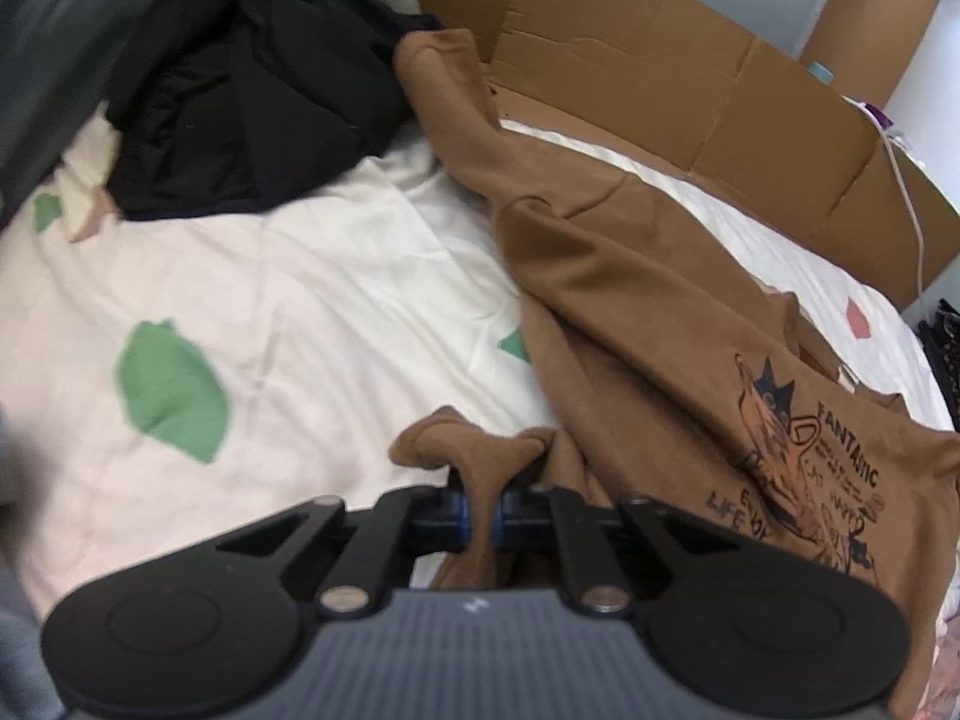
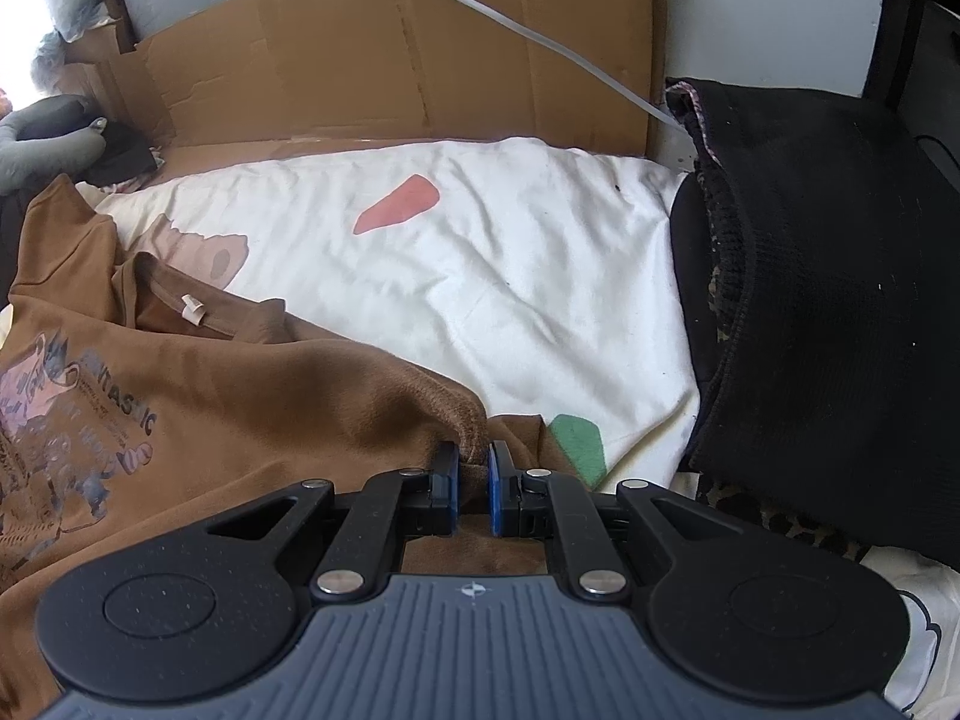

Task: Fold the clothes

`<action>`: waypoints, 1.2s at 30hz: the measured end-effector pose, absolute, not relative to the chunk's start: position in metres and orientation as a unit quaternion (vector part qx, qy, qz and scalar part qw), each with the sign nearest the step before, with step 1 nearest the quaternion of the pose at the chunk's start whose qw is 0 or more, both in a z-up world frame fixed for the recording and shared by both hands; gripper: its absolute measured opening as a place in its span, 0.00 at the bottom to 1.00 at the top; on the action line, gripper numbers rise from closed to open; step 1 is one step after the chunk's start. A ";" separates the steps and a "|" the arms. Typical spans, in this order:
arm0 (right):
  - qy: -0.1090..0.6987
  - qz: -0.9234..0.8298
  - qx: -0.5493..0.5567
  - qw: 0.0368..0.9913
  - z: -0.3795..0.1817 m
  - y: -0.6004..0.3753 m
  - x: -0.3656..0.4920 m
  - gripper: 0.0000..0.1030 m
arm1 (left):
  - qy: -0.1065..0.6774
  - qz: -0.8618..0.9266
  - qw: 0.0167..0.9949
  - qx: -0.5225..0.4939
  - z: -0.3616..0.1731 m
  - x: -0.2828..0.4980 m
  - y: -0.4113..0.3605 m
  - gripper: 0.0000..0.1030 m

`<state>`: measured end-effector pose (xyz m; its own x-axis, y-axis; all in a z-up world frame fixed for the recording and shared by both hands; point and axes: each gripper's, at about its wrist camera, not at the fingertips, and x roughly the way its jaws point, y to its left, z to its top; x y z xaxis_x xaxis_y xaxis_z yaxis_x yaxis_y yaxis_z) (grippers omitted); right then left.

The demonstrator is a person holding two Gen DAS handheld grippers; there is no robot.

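The brown printed T-shirt (image 1: 648,312) lies rumpled, print side up, on the white patterned bedsheet (image 1: 312,276), evidently laid out for folding. The left gripper (image 1: 480,510) is clamped on a bunched edge of it; the right gripper (image 2: 474,480) pinches another edge, presumably to spread it. A black garment pile (image 2: 840,300) sits beside, cardboard (image 2: 390,60) behind

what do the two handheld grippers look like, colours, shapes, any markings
Both match. The left gripper and right gripper each have a ribbed grey body with a small white mark, two round black discs at the sides, black linkage arms with silver pivot pins, and blue pads on black fingers. No cables, hands or sleeves show.
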<state>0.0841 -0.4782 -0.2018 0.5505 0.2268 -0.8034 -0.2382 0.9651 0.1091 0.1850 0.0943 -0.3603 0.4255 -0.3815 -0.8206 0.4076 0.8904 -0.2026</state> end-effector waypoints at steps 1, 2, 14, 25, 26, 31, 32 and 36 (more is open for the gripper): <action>0.455 0.131 -0.006 0.881 -0.202 -0.480 0.085 0.08 | 0.484 -0.226 0.845 0.013 -0.357 0.184 0.099 0.06; 0.454 0.129 -0.006 0.882 -0.203 -0.482 0.087 0.08 | 0.486 -0.217 0.847 0.010 -0.354 0.183 0.105 0.06; 0.450 0.129 0.001 0.884 -0.208 -0.489 0.097 0.08 | 0.511 -0.099 0.854 0.007 -0.331 0.142 0.195 0.06; 0.446 0.132 -0.001 0.885 -0.208 -0.491 0.102 0.08 | 0.506 -0.025 0.862 -0.003 -0.298 0.098 0.254 0.05; 0.445 0.134 -0.003 0.885 -0.208 -0.490 0.103 0.08 | 0.505 -0.021 0.863 -0.003 -0.295 0.094 0.257 0.05; 0.439 0.143 -0.007 0.887 -0.204 -0.485 0.104 0.08 | 0.509 -0.002 0.861 -0.005 -0.286 0.079 0.270 0.05; 0.438 0.146 -0.008 0.887 -0.203 -0.484 0.103 0.08 | 0.512 0.002 0.859 -0.003 -0.285 0.076 0.274 0.05; 0.434 0.163 -0.021 0.886 -0.199 -0.474 0.099 0.08 | 0.531 0.025 0.847 -0.003 -0.285 0.057 0.290 0.05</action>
<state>0.0994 -0.4735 -0.1989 0.5712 0.2704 -0.7750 -0.3063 0.9462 0.1043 0.0569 0.2903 -0.2854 0.4340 0.0385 -0.9001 -0.0448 0.9988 0.0211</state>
